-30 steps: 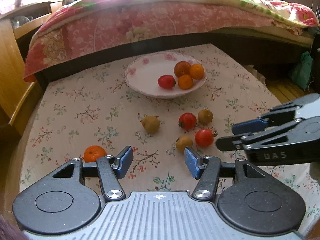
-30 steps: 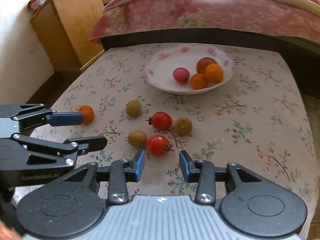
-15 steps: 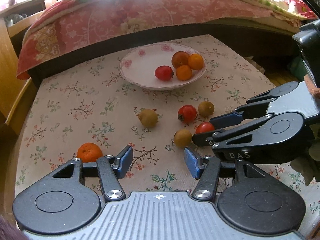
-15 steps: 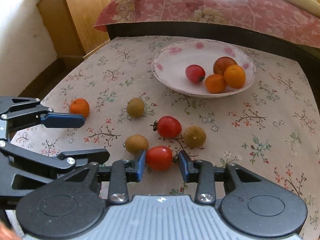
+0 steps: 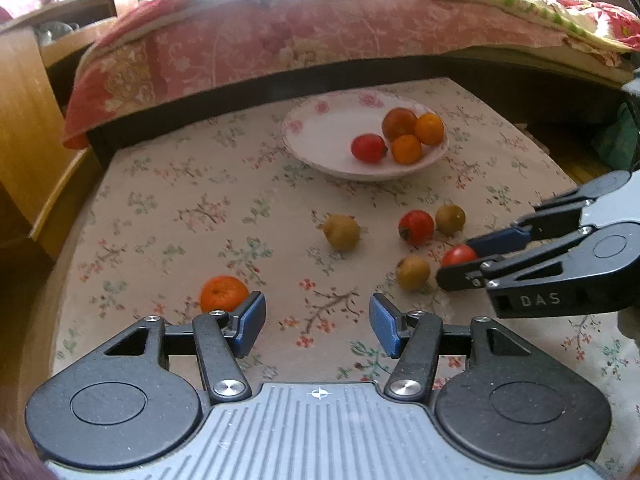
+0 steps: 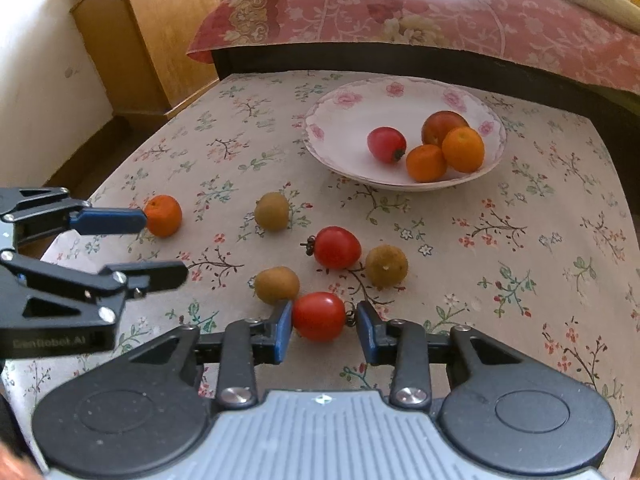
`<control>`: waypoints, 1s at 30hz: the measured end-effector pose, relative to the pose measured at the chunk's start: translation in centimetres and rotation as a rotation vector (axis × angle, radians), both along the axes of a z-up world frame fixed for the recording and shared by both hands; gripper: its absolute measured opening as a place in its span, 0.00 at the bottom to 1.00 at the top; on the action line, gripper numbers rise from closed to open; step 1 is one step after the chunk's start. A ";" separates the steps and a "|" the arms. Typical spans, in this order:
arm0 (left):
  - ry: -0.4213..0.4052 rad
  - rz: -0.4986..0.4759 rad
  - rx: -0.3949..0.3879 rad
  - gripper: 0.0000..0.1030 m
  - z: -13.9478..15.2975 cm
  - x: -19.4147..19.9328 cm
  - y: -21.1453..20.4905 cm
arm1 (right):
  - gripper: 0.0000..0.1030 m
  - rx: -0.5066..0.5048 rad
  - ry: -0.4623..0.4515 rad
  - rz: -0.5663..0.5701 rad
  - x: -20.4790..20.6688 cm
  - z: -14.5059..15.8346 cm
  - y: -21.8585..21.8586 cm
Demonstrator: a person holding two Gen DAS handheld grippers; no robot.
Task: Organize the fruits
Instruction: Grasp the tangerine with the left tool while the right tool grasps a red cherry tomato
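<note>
R gripper (image 6: 323,326) low over the floral tablecloth (image 6: 520,240), jaws apart w/ a red tomato (image 6: 319,316) between them; L pad looks to touch it, R pad a small gap, not clamped. L gripper (image 5: 316,326) jaws wide apart, nothing between; orange (image 5: 224,293) sits just at 11 o'clock of its L pad, touching or not, can't tell. Bowl (image 6: 340,116) at 12 o'clock on table, holds 2 small oranges, 1 red tomato, 1 darker red-orange fruit. Loose on cloth near R gripper: second tomato (image 6: 337,247) at 12, brown fruit (image 6: 277,284) at 11 just beside the held-between tomato, another brown fruit (image 6: 386,266) at 1, third brown fruit (image 6: 272,211) farther at 11. Bed w/ red quilt (image 6: 440,16) behind table.
</note>
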State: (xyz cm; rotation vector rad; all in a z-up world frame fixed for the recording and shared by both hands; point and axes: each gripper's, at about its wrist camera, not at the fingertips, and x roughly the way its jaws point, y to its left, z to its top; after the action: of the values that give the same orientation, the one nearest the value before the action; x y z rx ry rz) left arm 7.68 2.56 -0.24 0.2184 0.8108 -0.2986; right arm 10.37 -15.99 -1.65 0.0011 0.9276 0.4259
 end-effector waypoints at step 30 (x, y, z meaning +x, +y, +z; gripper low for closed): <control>0.066 0.187 0.030 0.46 -2.9 4.2 2.5 | 0.36 0.038 0.037 -0.026 -0.1 -0.1 -0.5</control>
State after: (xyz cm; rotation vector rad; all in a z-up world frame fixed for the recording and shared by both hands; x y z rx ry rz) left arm 11.92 5.11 -3.09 0.1600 0.8945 -0.1179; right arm 10.25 -16.46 -1.70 0.0562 0.9546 0.4202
